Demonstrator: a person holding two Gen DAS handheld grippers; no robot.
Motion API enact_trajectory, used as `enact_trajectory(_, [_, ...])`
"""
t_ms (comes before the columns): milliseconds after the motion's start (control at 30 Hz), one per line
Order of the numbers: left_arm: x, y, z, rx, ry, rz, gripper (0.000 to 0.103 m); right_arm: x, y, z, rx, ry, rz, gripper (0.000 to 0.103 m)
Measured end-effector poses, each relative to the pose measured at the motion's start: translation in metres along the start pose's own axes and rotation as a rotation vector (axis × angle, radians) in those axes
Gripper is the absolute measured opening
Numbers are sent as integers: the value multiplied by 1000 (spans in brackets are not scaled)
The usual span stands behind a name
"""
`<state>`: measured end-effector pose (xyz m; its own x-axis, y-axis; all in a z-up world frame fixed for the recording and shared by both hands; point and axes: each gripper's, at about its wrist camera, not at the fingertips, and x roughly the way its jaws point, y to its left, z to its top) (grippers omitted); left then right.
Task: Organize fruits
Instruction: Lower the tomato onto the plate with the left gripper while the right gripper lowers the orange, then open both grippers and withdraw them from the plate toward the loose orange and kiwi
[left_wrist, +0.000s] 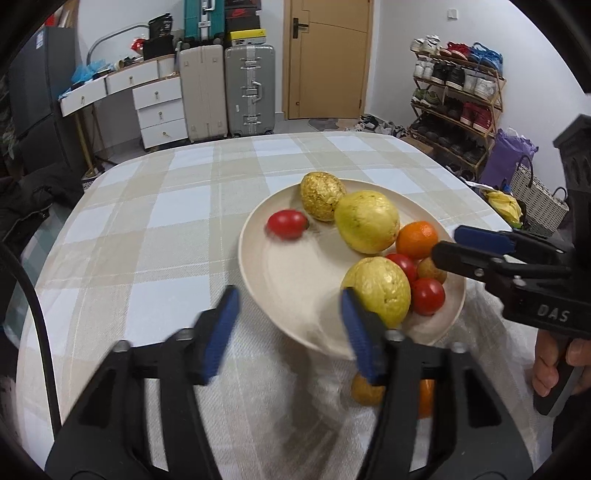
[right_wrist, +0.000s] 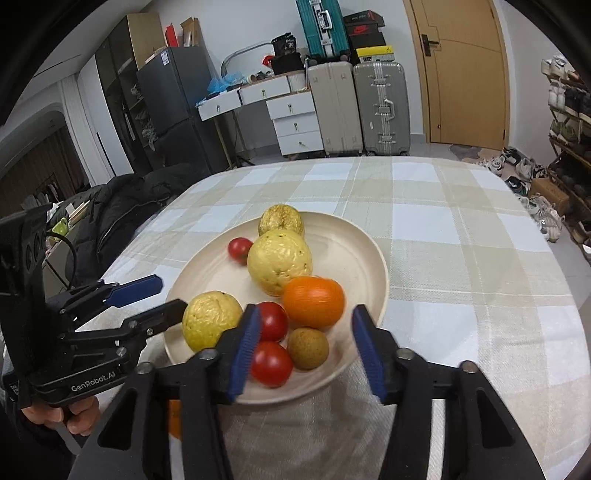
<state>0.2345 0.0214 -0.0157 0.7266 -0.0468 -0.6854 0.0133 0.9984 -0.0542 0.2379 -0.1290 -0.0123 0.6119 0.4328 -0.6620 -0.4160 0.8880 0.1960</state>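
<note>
Bedroom-ish space with suitcases (right_wrist: 380, 107), a white drawer unit (right_wrist: 295, 118) and a shoe rack (left_wrist: 458, 92) along the back wall, and I'm at a table under a beige-and-white checked tablecloth (right_wrist: 461, 229). The cream plate (right_wrist: 354, 243) sits toward the table's near edge, and most of the fruit is already on it. Far rim: a bumpy yellow-brown fruit (right_wrist: 281, 220), with a big yellow guava (right_wrist: 279, 266) just in front of it and a lone cherry tomato (right_wrist: 240, 250) off to its left. Near rim: another guava (right_wrist: 211, 320), an orange (right_wrist: 314, 302), two tomatoes (right_wrist: 271, 343) and a small brown longan-looking fruit (right_wrist: 308, 348), all bunched together.

My left tongs (left_wrist: 290, 325) are open over the plate's near-left edge, nothing between the pads. My right tongs (right_wrist: 310, 347) are open too, straddling the tomatoes and the brown fruit without pressing on either. Another orange (left_wrist: 425, 398) and a brown fruit (left_wrist: 365, 389) still sit on the cloth by the table's near edge, mostly hidden behind the left tongs.
</note>
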Motion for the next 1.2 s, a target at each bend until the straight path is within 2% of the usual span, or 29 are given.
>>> enact_trajectory(67, [-11, 2, -4, -18, -33, 0, 71, -11, 1, -3, -1, -23, -8, 69])
enact_trajectory(133, [-22, 4, -8, -23, -45, 2, 79, -21, 4, -7, -8, -30, -12, 86])
enact_trajectory(233, [-41, 5, -14, -33, -79, 9, 85, -37, 8, -13, -17, -55, -22, 102])
enact_trajectory(267, [-46, 6, -16, -36, -85, 10, 87, -43, 9, -15, -17, -64, -20, 103])
enact_trajectory(333, [-58, 8, -21, -50, -98, 9, 99, -49, 12, -18, -17, -69, -28, 103])
enact_trajectory(367, [-63, 8, -23, -56, -108, 8, 102, -52, 12, -20, -14, -69, -35, 103])
enact_trajectory(767, [-108, -2, -56, -35, -131, 26, 102, -69, 27, -38, -43, -66, -32, 103])
enact_trajectory(1200, [-94, -12, -68, 4, -96, 40, 102, -55, 37, -50, -65, -6, -29, 103])
